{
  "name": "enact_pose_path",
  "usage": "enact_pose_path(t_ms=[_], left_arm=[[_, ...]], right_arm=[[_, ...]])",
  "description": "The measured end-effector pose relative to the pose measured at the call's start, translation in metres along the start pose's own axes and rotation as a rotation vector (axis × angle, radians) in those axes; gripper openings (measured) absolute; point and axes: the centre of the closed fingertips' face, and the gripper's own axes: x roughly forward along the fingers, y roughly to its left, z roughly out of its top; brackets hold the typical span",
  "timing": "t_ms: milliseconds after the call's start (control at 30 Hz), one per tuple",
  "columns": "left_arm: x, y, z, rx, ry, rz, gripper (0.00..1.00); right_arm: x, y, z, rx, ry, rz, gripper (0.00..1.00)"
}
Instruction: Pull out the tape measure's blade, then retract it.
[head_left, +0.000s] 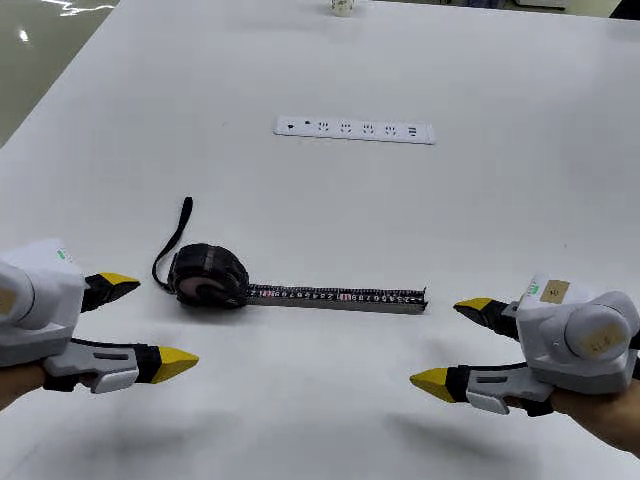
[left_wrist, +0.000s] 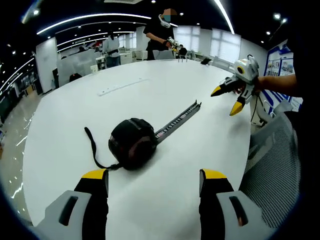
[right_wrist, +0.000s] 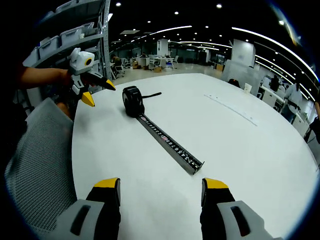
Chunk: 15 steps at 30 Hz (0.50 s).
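Tape measure w/ black round case (head_left: 207, 275) lies on its side on white surface (head_left: 300, 410), mid-left in head view. Its steel blade (head_left: 340, 297) is pulled out, flat on surface, running from case twd 3 o'clock, numbers up, end hook at far tip. Thin black wrist strap (head_left: 172, 240) trails off case twd 11 o'clock. White power strip (head_left: 355, 130) lies at 12 o'clock of blade, well apart.

At 8 o'clock of case hovers left gripper (head_left: 158, 320), near but not touching. Its yellow-tipped fingers (head_left: 176, 360) are spread wide, nothing btwn them. At 4 o'clock of blade tip is right gripper (head_left: 443, 342), near, clear of hook, fingers likewise released w/ nothing held.

Left gripper view: case ahead at 12 o'clock, blade leading off twd 1. Right gripper view: blade tip ahead at 12 o'clock, case beyond at 11.
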Motion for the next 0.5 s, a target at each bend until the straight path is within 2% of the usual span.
enact_pose_path(t_ms=[300,500], left_arm=[[-0.008,-0.013,-0.005,-0.046,-0.027,0.046,0.73],[-0.009,-0.02,-0.009,-0.078,-0.034,0.07,0.76]], right_arm=[[-0.003,0.014,0.001,0.064,-0.036,-0.038,0.7],[-0.004,0.023,0.0,0.095,-0.039,-0.054,0.73]])
